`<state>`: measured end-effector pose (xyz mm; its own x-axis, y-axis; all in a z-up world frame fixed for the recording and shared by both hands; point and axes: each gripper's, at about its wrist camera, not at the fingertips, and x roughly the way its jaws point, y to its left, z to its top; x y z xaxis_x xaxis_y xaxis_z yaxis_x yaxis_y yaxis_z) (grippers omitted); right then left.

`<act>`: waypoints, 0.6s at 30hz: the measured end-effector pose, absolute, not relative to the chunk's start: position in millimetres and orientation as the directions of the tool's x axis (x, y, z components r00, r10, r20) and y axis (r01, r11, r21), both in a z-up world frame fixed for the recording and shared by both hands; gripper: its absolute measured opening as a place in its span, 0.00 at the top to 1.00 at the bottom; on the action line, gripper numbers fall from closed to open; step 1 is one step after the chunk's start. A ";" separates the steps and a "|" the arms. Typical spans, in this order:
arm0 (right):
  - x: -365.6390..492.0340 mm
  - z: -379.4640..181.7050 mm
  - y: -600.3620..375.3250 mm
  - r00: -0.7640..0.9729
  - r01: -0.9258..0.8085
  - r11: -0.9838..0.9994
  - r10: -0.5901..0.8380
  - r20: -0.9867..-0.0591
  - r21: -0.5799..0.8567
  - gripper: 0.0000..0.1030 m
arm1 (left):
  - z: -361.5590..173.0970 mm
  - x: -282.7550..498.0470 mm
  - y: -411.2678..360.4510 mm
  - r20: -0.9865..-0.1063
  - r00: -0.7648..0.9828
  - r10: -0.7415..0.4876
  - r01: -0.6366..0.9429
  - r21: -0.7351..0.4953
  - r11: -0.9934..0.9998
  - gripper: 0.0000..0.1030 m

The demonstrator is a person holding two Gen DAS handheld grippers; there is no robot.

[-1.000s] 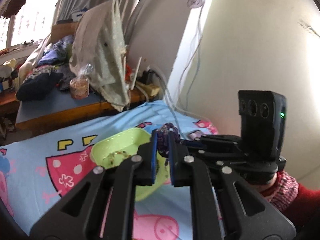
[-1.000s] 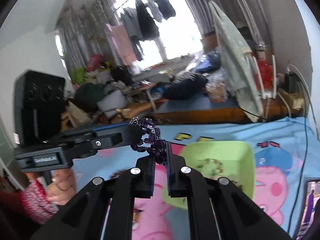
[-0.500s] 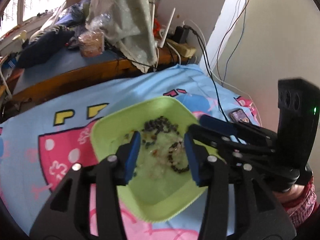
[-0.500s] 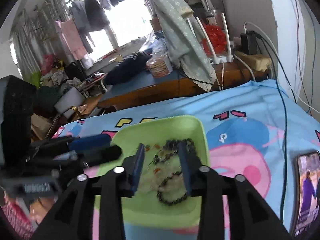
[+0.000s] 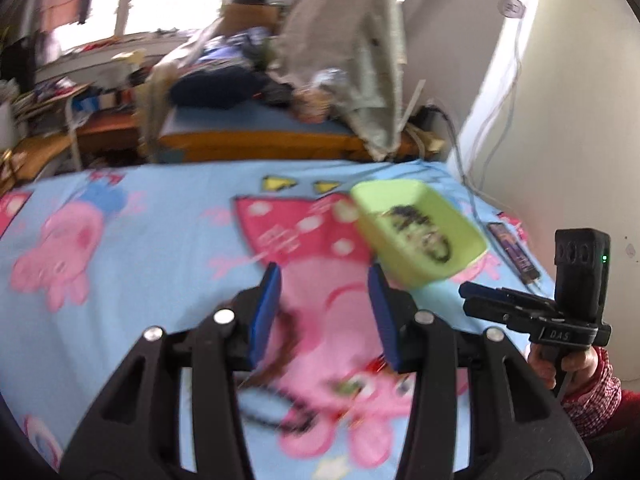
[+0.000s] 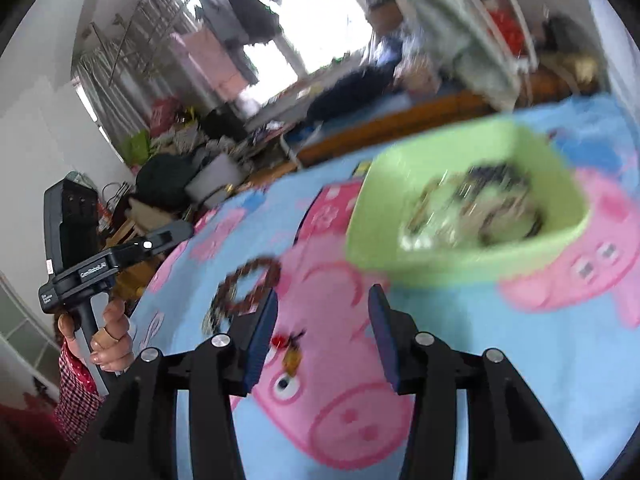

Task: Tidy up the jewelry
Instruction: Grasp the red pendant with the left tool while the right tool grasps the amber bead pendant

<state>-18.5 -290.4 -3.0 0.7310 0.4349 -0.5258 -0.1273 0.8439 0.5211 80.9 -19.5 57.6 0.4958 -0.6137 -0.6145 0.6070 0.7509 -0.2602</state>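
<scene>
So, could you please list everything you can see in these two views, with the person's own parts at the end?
green tray: one, lime green, on the bedsheet, holding jewelry
dark bead bracelets: several, black and dark, blurred, inside the tray
brown bead bracelet: one, reddish brown, loose on the sheet, left of the right gripper's fingers
dark bead strand: one, black, on the sheet below the left gripper's fingers
bedsheet: one, light blue with pink cartoon pigs
phone: one, dark, on the sheet right of the tray
wooden bench: one, orange-brown, behind the bed, piled with clothes
left gripper: black with blue pads, open, empty
right gripper: black with blue pads, open, empty
</scene>
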 end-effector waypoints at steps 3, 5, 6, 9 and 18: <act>-13.7 -18.5 -269.6 0.682 -0.142 0.840 0.467 -0.564 0.523 0.84 | 42.1 74.4 6.2 -0.617 0.496 -0.611 0.580 -0.289 0.762 0.58; -12.3 -23.2 -249.9 0.654 -0.174 0.867 0.456 -0.603 0.467 0.89 | 33.3 68.5 13.1 -0.621 0.493 -0.610 0.576 -0.293 0.763 0.58; -13.2 -23.8 -242.5 0.645 -0.189 0.876 0.452 -0.617 0.444 0.93 | 29.6 65.9 14.6 -0.624 0.488 -0.610 0.577 -0.294 0.762 0.58; -10.7 -31.5 -220.3 0.615 -0.227 0.912 0.407 -0.676 0.342 1.00 | 20.8 59.5 12.1 -0.628 0.468 -0.621 0.592 -0.298 0.748 0.58; -35.0 -35.7 -247.5 0.631 -0.186 0.954 0.300 -0.715 0.236 1.00 | 6.6 29.2 -61.0 -0.687 0.396 -0.609 0.748 -0.144 0.648 0.58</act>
<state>-35.0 -247.5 -35.7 0.6312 0.3004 -0.7151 -0.1861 0.9537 0.2364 29.2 -61.0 6.6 0.3961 -0.6089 -0.6873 0.7477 0.6484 -0.1435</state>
